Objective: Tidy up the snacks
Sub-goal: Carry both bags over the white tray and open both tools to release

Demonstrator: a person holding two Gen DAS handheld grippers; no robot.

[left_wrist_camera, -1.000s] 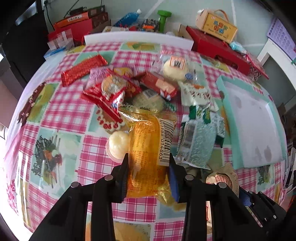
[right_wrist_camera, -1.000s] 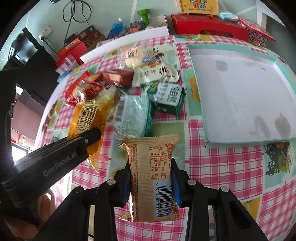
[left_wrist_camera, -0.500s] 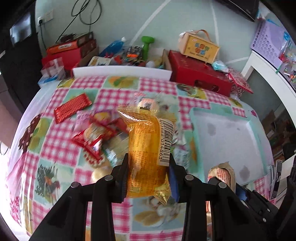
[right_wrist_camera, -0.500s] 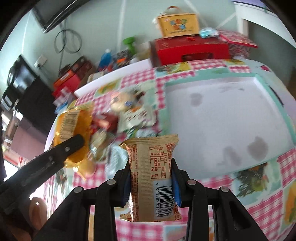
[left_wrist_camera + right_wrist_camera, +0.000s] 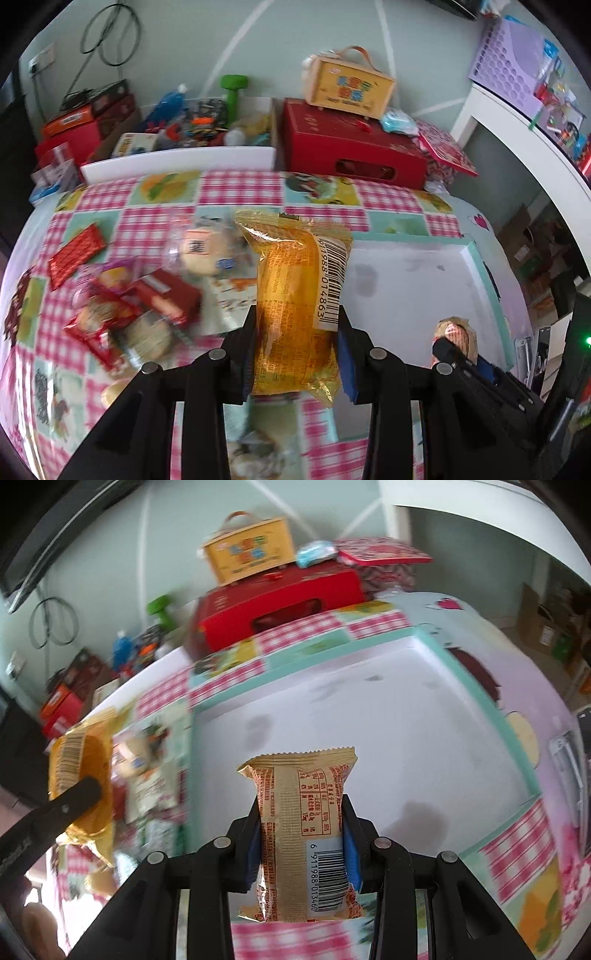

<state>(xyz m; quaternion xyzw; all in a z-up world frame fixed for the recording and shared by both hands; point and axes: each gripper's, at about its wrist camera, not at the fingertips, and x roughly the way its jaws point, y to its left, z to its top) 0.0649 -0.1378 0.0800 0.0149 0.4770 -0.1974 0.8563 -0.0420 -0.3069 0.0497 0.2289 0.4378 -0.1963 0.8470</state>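
Observation:
My left gripper [image 5: 295, 332] is shut on an orange-yellow snack packet [image 5: 295, 306], held upright in the air above the table. My right gripper [image 5: 301, 830] is shut on a tan snack packet [image 5: 303, 812] with a barcode, lifted over the near edge of the white tray [image 5: 369, 701] with a teal rim. The same tray [image 5: 424, 273] lies to the right in the left wrist view, where the tan packet [image 5: 456, 336] and the right gripper show at the lower right. A pile of snacks [image 5: 147, 295] lies on the checked tablecloth at the left. The orange-yellow packet [image 5: 81, 775] appears at the left of the right wrist view.
A red box [image 5: 351, 147] with a yellow carry box [image 5: 347, 88] on top stands at the far side of the table. A white bin [image 5: 177, 162] with clutter is behind the table. A white shelf [image 5: 517, 122] stands at the right.
Both grippers rose with their packets and swung right, away from the snack pile and toward the tray. The tray now fills the right wrist view. Both grips stayed shut.

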